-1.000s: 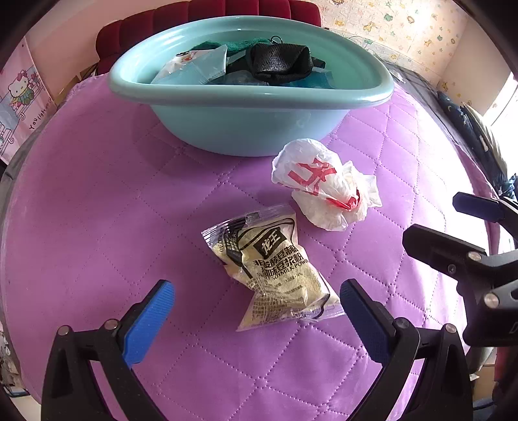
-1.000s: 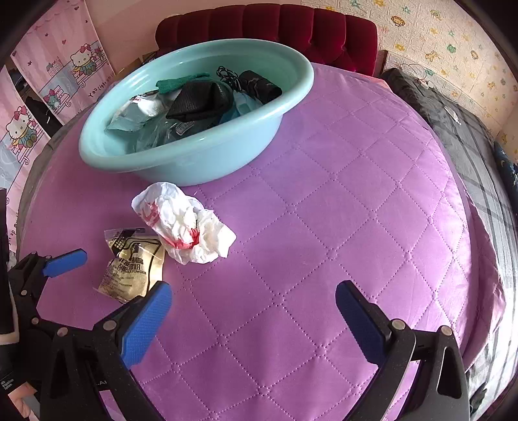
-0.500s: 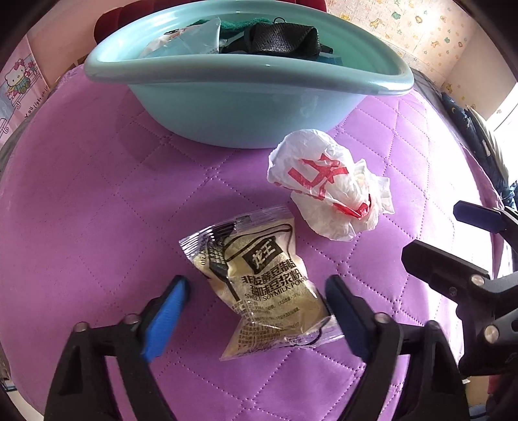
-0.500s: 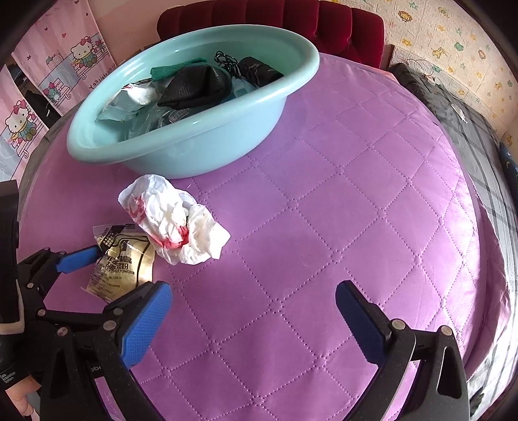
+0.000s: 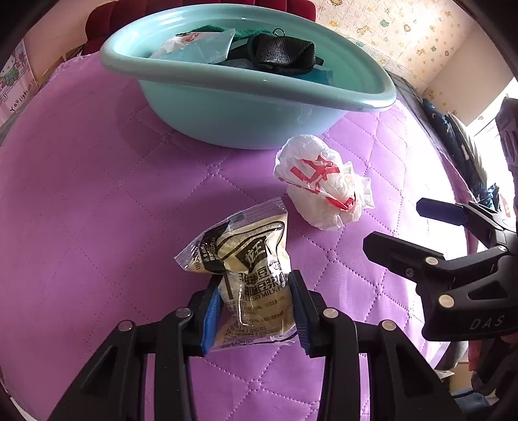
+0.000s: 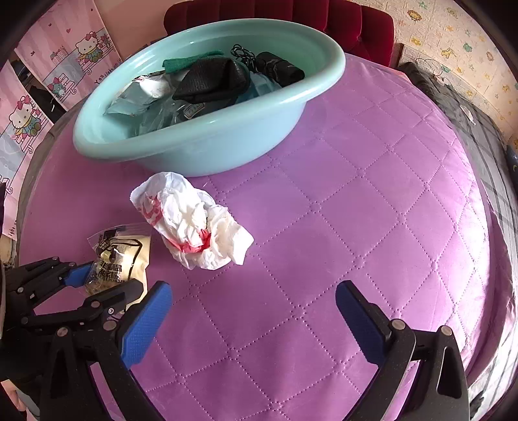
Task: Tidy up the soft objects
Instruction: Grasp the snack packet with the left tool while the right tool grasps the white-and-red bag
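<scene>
A clear packet of soy milk powder (image 5: 252, 268) lies on the purple quilt (image 5: 97, 194). My left gripper (image 5: 255, 301) points down at it, jaws closing, and both blue pads press the packet's lower half, which bulges between them. From the right wrist view the packet (image 6: 123, 256) and left gripper (image 6: 106, 281) sit at the lower left. A crumpled white plastic bag with red print (image 5: 320, 181) (image 6: 191, 223) rests just beyond, in front of the teal basin (image 5: 246, 81) (image 6: 200, 136). My right gripper (image 6: 252, 307) (image 5: 408, 226) hovers open and empty over bare quilt.
The basin holds several soft things, among them a black mesh pouch (image 6: 210, 81), a green cloth (image 6: 191, 61) and plastic wrappers. A red padded headboard (image 6: 323, 19) stands behind. Hello Kitty hangings (image 6: 32, 113) line the left side. Dark bedding (image 6: 453, 107) lies at the right edge.
The left gripper's jaws have come together from wide open until they squeeze the soy milk packet, and the gripper has tilted closer to it. The right gripper has crept slightly nearer the quilt.
</scene>
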`<action>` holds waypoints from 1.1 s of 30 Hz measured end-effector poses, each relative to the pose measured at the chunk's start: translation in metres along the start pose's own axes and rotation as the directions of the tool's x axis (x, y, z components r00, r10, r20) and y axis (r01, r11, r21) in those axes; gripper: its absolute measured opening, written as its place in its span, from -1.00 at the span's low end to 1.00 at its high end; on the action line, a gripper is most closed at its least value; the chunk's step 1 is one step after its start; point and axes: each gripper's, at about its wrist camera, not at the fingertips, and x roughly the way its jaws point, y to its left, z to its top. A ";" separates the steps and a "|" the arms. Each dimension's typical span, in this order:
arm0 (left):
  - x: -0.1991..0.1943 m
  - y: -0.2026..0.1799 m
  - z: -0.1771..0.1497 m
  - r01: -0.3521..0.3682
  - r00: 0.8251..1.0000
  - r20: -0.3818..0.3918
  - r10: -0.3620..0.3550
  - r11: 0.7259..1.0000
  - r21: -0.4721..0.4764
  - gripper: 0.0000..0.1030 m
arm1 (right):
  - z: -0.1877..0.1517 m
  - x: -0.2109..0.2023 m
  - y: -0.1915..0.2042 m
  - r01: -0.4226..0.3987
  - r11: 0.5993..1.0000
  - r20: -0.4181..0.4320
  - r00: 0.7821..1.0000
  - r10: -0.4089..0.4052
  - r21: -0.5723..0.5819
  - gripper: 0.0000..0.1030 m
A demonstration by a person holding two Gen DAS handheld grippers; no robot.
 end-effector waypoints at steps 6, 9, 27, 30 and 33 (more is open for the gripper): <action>-0.011 0.008 -0.006 0.003 1.000 0.008 -0.003 1.000 0.013 -0.19 | 0.010 0.004 0.008 -0.006 1.000 0.011 1.000 0.006 -0.021 1.00; -0.013 0.011 -0.008 -0.005 1.000 0.009 0.005 1.000 0.019 -0.19 | 0.016 0.007 0.013 -0.008 0.999 0.017 1.000 0.008 -0.034 1.00; -0.019 0.033 -0.017 -0.025 1.000 0.015 0.026 1.000 -0.013 -0.18 | 0.045 0.032 0.050 -0.015 0.999 0.016 1.000 0.016 -0.051 0.85; -0.018 0.030 -0.017 -0.027 0.999 0.018 0.027 0.999 -0.017 -0.18 | 0.045 0.038 0.054 -0.006 0.999 -0.010 1.000 0.005 -0.050 -0.05; -0.019 0.029 -0.018 -0.033 0.999 0.024 0.034 0.999 -0.017 -0.18 | 0.046 0.034 0.061 -0.016 0.998 0.002 1.000 0.016 -0.057 -0.23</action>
